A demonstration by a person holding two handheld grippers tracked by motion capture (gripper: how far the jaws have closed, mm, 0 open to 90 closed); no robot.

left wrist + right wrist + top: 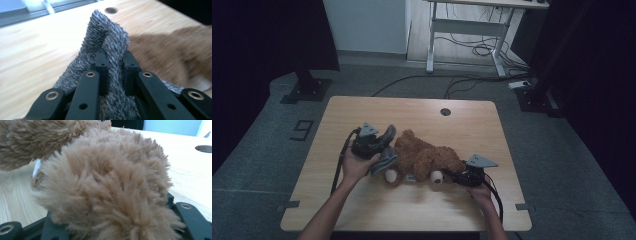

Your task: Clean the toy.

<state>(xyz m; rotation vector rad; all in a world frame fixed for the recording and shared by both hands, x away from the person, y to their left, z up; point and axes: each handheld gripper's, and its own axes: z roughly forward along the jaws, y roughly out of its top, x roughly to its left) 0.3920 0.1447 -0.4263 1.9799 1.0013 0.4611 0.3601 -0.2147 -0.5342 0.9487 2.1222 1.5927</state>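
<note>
Black fingers (pixel 101 62) of the left gripper (pixel 371 145) stand nearest the lens, closed on a fold of shaggy grey cloth (pixel 105 37) that rises between them; pinching it by the fold lets the rest hang free over the bench (pixel 422 107). From the high view the cloth drapes against the head end of a brown teddy bear (pixel 424 157), which lies on its side mid-bench. At the bear's other end the right gripper (pixel 462 177) sits by 1 white-soled foot (pixel 437 176); in the right gripper view brown fur (pixel 107 185) swamps the fingers, so it seems to grip a limb, though I cannot tell for sure. That likely steadies the toy while the cloth is worked.
</note>
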